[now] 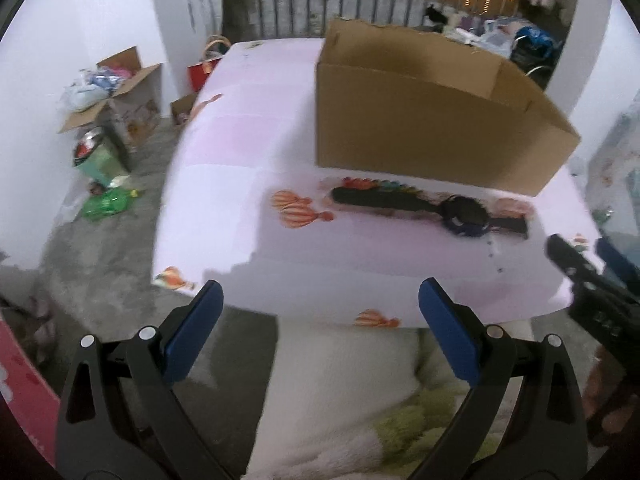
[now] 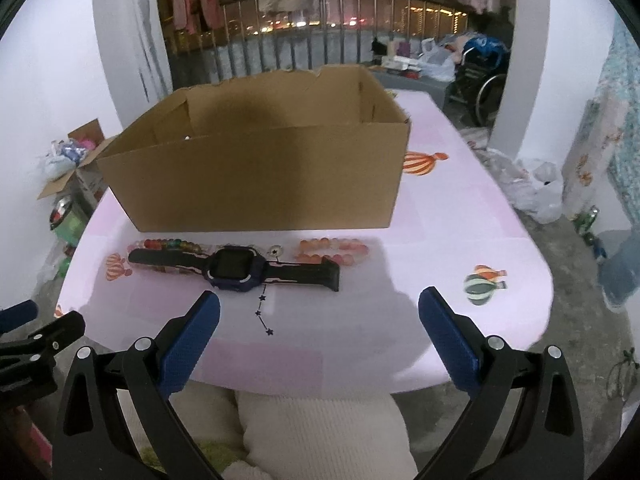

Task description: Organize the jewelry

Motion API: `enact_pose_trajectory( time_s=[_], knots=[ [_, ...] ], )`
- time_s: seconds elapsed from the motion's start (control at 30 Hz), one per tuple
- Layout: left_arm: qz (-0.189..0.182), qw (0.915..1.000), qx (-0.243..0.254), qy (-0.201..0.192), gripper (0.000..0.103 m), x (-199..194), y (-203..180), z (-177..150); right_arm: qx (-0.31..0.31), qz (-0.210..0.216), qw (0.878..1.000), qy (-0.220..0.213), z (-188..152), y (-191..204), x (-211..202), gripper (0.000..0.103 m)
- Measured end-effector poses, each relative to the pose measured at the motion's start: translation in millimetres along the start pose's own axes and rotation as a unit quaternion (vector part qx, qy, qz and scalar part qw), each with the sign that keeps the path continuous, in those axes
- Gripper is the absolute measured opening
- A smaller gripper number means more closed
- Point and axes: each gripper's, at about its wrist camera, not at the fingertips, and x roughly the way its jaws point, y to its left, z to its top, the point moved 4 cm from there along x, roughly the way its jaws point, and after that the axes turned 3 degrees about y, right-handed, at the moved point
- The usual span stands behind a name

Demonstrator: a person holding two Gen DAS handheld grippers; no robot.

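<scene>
A dark blue smartwatch (image 2: pixel 234 268) with a black strap lies flat on the pink table (image 2: pixel 460 264), in front of an open cardboard box (image 2: pixel 256 176). Behind the strap lies a multicoloured bead bracelet (image 2: pixel 172 245); to its right lies a pink bead bracelet (image 2: pixel 332 250). A thin chain with small star charms (image 2: pixel 264 312) runs from the watch toward me. My right gripper (image 2: pixel 319 322) hovers open over the table's near edge, nothing between its fingers. My left gripper (image 1: pixel 320 314) is open too, short of the near edge, left of the watch (image 1: pixel 464 216). The box (image 1: pixel 424 120) and coloured beads (image 1: pixel 380 184) show there too.
The person's cream knitted clothing (image 2: pixel 320 428) fills the space under both grippers. The right gripper's black frame (image 1: pixel 588 280) shows at the left view's right edge. Cartons and bags (image 1: pixel 112 92) clutter the floor to the left; plastic bags (image 2: pixel 536 188) lie on the right. A railing (image 2: pixel 320 40) stands behind the table.
</scene>
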Motion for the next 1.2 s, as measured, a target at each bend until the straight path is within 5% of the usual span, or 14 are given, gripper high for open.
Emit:
enact_pose_trajectory(
  time_s=[0.2, 0.3, 0.53, 0.63, 0.7, 0.83, 1.0, 1.2],
  knots=[
    [-0.065, 0.9975, 0.005, -0.028, 0.095, -1.9, -11.2, 16.6, 0.006, 0.037, 0.999, 0.002, 4.7, -6.7, 12.7, 0.097],
    [-0.087, 0.9958, 0.003, -0.030, 0.095, 2.3, -16.7, 23.2, 0.010, 0.063, 0.998, 0.009, 8.4, -6.8, 19.5, 0.088],
    [-0.033, 0.9944, 0.053, -0.085, 0.095, 22.6, -23.5, 39.8, 0.051, 0.104, 0.991, 0.066, 9.3, -13.6, 49.5, 0.058],
    [-0.032, 0.9943, 0.070, -0.074, 0.094, 41.0, -24.2, 45.7, 0.066, 0.107, 0.989, 0.075, 11.7, -20.0, 57.0, 0.050],
    [-0.037, 0.9946, 0.072, -0.065, 0.076, 52.0, -23.8, 49.6, 0.072, 0.106, 0.988, 0.080, 12.6, -23.0, 61.4, 0.046],
    [-0.060, 0.9951, 0.072, -0.033, 0.061, 75.6, -23.1, 56.1, 0.080, 0.110, 0.986, 0.095, 12.9, -24.8, 70.0, 0.036],
    [-0.087, 0.9946, 0.056, 0.008, 0.059, 99.4, -18.3, 59.9, 0.073, 0.111, 0.985, 0.109, 10.7, -19.7, 76.0, 0.032],
    [-0.097, 0.9945, 0.038, 0.011, 0.059, 107.4, -10.2, 63.1, 0.075, 0.107, 0.985, 0.110, 12.2, -18.6, 76.7, 0.030]
  ],
)
